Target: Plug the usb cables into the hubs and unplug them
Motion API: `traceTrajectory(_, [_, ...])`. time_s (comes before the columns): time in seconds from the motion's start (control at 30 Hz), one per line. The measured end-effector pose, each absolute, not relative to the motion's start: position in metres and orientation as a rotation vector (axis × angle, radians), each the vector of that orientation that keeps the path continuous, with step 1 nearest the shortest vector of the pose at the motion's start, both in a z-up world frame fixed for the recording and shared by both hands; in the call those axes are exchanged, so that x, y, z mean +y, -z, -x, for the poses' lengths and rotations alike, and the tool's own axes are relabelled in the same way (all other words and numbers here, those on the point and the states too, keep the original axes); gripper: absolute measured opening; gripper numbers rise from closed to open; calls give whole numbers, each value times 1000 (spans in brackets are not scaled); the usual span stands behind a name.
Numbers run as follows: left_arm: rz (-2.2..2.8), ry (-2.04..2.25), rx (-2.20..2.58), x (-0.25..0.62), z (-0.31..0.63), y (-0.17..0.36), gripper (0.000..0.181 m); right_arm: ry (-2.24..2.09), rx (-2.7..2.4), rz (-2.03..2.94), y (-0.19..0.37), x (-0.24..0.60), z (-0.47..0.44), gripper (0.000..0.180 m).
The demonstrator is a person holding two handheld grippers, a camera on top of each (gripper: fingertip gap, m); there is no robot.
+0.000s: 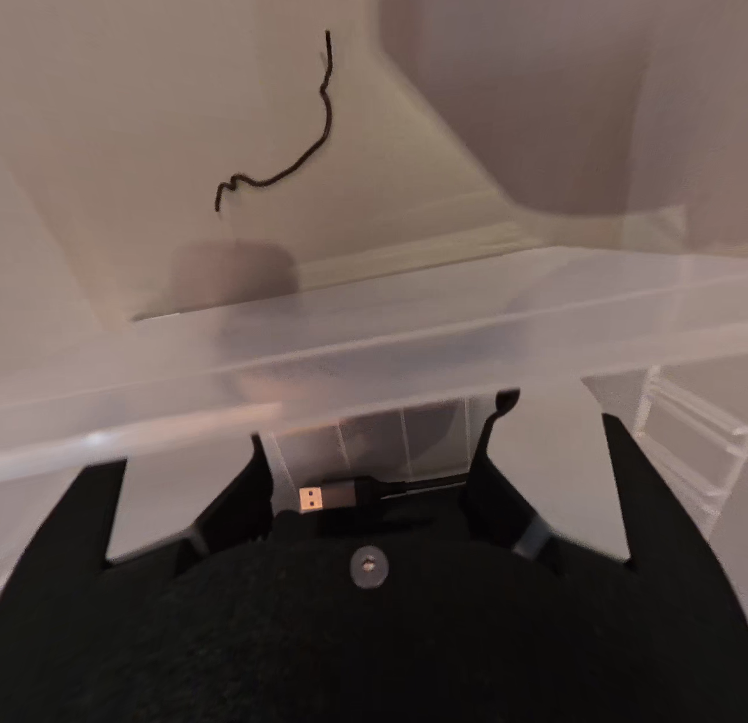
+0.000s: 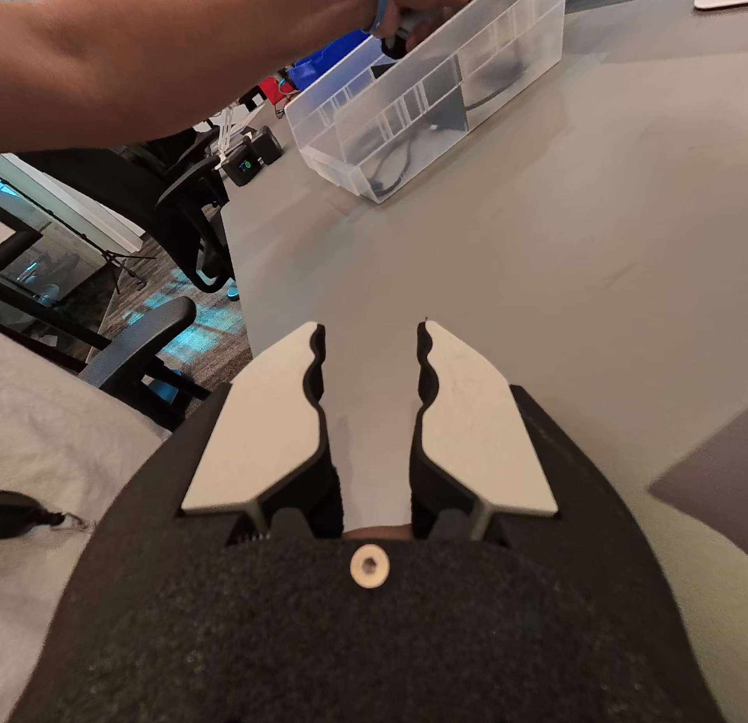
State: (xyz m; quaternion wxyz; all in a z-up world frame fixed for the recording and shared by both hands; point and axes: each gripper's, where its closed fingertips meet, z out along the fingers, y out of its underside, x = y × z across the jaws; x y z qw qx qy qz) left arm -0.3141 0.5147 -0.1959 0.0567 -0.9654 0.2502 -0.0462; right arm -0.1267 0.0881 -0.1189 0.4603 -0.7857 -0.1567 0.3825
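Observation:
My left gripper [image 1: 382, 418] is down inside a clear plastic bin [image 1: 364, 339], jaws wide open. A USB-A plug [image 1: 328, 501] with a grey and black housing lies between the fingers near their base, and its black cable [image 1: 433, 486] runs right. I cannot tell if a finger touches it. A thin wavy black cable [image 1: 319, 137] shows farther off on the pale surface. My right gripper [image 2: 371, 329] is open and empty over the grey table [image 2: 526, 258]. The bin [image 2: 425, 96] stands far ahead with black cables [image 2: 390, 173] inside. No hub is clearly visible.
A person's bare arm [image 2: 141, 56] reaches across into the bin. A blue bin [image 2: 324, 64] sits behind it. Office chairs [image 2: 182, 201] and a small black device with a lit display [image 2: 247, 165] are at the left. A white cloth [image 2: 60, 440] lies lower left, a dark mat [image 2: 712, 477] lower right.

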Motion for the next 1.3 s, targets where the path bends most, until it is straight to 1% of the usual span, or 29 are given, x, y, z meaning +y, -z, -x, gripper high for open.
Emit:
traceTrajectory(0.03, [2913,116,774,514,317,194,121,-938,-385,1934,119,88,126,43])
traceTrajectory(0.07, [2881,89,787,516,319,191,118,-936,-383,1932,118,89,126,43])
traceTrajectory(0.2, [2739,31,860,512,322,170,118,-948,-354,1916,115,90,121,43])
traceTrajectory(0.3, [2599,30,866,506,322,141,118,-960,-329,1900,112,92,118,43])
traceTrajectory(0.4, [2407,12,875,496,322,91,118,-978,-306,1877,108,93,116,43])
traceTrajectory(0.57, [2014,109,936,448,293,-14,118,-928,-266,1804,89,107,110,42])
traceTrajectory(0.67, [1760,237,1013,394,253,-72,118,-852,-241,1723,58,124,105,43])
traceTrajectory(0.77, [1538,320,1083,333,212,-107,118,-791,-232,1641,16,140,101,47])
traceTrajectory(0.83, [1431,377,1128,295,187,-110,118,-775,-222,1581,-15,150,98,52])
traceTrajectory(0.9, [1360,416,1169,263,166,-100,118,-779,-212,1536,-40,157,96,53])
traceTrajectory(1.03, [1271,440,1263,214,136,-65,118,-897,-191,1514,-60,163,98,53])
traceTrajectory(1.13, [1225,392,1341,189,121,-38,118,-996,-205,1578,-50,162,107,52])
traceTrajectory(1.23, [1178,321,1389,174,113,-23,118,-889,-299,1769,-19,165,120,51])
traceTrajectory(1.3, [1163,235,1396,173,112,-16,118,-823,-382,1856,-3,163,129,46])
